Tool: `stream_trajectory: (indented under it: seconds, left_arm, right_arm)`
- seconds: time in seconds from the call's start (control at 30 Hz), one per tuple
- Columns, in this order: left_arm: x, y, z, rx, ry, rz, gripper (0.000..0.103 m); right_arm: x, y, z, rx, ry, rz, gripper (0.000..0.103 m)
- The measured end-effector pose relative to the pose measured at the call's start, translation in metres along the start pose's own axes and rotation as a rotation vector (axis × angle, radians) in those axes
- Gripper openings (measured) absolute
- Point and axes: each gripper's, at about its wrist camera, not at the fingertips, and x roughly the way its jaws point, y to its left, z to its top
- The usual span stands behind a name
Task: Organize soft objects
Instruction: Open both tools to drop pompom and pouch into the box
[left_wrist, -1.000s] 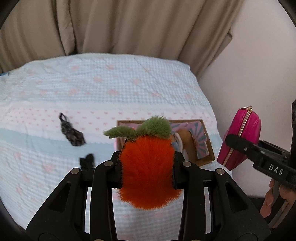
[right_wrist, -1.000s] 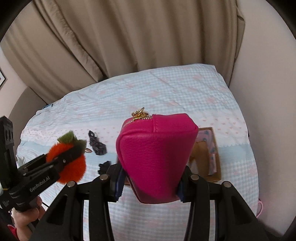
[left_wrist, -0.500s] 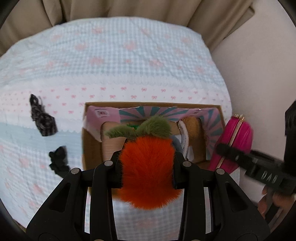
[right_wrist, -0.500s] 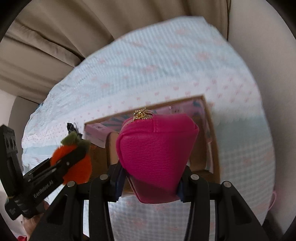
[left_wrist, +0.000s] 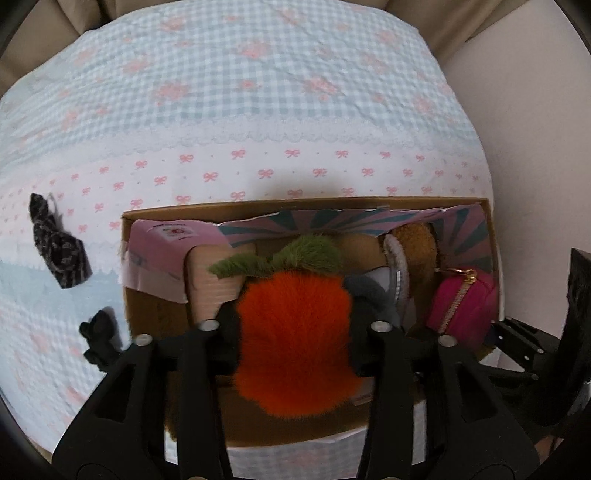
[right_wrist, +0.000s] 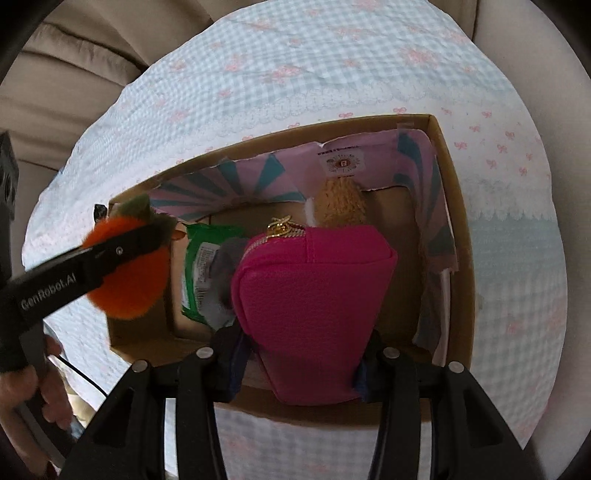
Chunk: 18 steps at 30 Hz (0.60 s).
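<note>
Left claw (left_wrist: 293, 328) squeezed tight on the fuzzy orange carrot (left_wrist: 293, 332), up above the box (left_wrist: 306, 203) on the bed (left_wrist: 258, 92). Right claw (right_wrist: 306, 354) squeezed tight on the pink pouch (right_wrist: 314, 306), up above the right side of the same box. Already inside: a brown plush (right_wrist: 340, 203), something grey (right_wrist: 221, 262) and a green pack (right_wrist: 199, 266).

Step in hand, by the look of it: putting both soft things down into the box.

To do it well:
- Go down slow and straight, each claw on its own side, well apart, no bumping.
- Aim the carrot at the left part of the box and the pouch at the gap by the right wall.
- Stay off the cardboard edge and the pink paper flaps (left_wrist: 166, 236).
- Let go only when low in the box, then lift straight up so fur does not snag.

Black bits (left_wrist: 59, 240) lie on the bed to the left, maybe next to tidy.
</note>
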Motion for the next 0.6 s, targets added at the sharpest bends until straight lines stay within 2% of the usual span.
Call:
stream_trajectory:
  seconds: [0.03,0.07,0.1,0.13,0.17,0.47,0.6]
  left_arm:
    - [-0.001,0.000,0.001,-0.004,-0.005,0.002,0.089]
    - [-0.002,-0.001,0.001,-0.005,-0.012,0.011,0.103]
    - [-0.006,-0.001,0.001,-0.001,-0.033,0.019,0.103]
    - [-0.008,-0.002,0.002,0.004,-0.040,0.025,0.103]
    - [-0.009,-0.003,0.002,0.010,-0.042,0.030,0.103]
    - [-0.024,-0.007,0.003,0.019,-0.048,0.013,0.103]
    - [-0.040,-0.009,-0.003,0.026,-0.063,0.016,0.103]
  right_arm:
    - [0.000,0.001,-0.001,-0.008,-0.007,-0.004,0.047]
    - [-0.002,0.001,-0.002,-0.017,-0.024,-0.007,0.057]
    - [-0.005,0.002,-0.002,-0.031,-0.047,0.001,0.081]
    - [-0.010,0.005,-0.004,-0.054,-0.075,0.022,0.096]
    - [-0.013,0.007,-0.006,-0.069,-0.095,0.034,0.103]
    - [-0.015,0.016,-0.017,-0.099,-0.156,0.026,0.103]
    - [-0.032,0.022,-0.021,-0.113,-0.194,0.018,0.103]
